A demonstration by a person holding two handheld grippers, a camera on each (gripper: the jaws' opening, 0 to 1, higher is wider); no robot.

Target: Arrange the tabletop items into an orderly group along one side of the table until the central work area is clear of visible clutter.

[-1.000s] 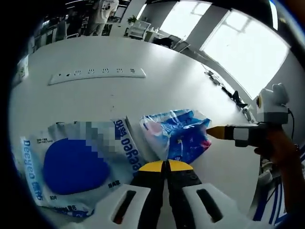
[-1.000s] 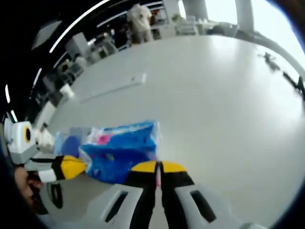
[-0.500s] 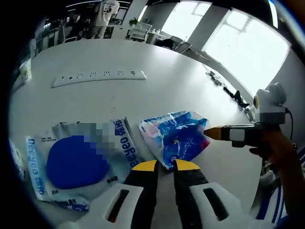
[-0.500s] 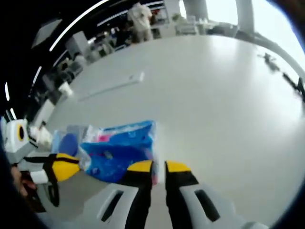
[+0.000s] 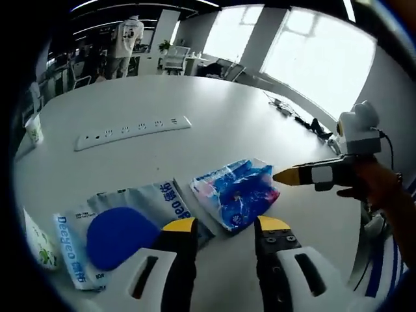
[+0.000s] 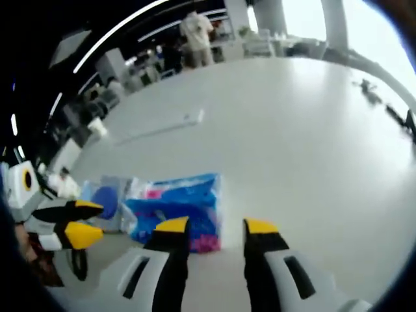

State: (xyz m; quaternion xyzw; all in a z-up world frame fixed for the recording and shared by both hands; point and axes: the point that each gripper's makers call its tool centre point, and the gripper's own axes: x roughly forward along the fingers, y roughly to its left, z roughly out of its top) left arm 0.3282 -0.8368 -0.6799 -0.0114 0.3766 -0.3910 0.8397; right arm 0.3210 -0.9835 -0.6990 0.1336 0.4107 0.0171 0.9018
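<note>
Blue packets [image 5: 235, 192], two, on table [image 5: 214, 123]; both grippers' jaws wide, empty.

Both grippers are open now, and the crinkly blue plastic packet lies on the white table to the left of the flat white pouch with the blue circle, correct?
Not quite. In the left gripper view the crinkly blue plastic packet lies to the right of the flat white pouch with the blue circle, not left. The rest holds: both lie on the white table, and the left gripper and right gripper are open.
</note>
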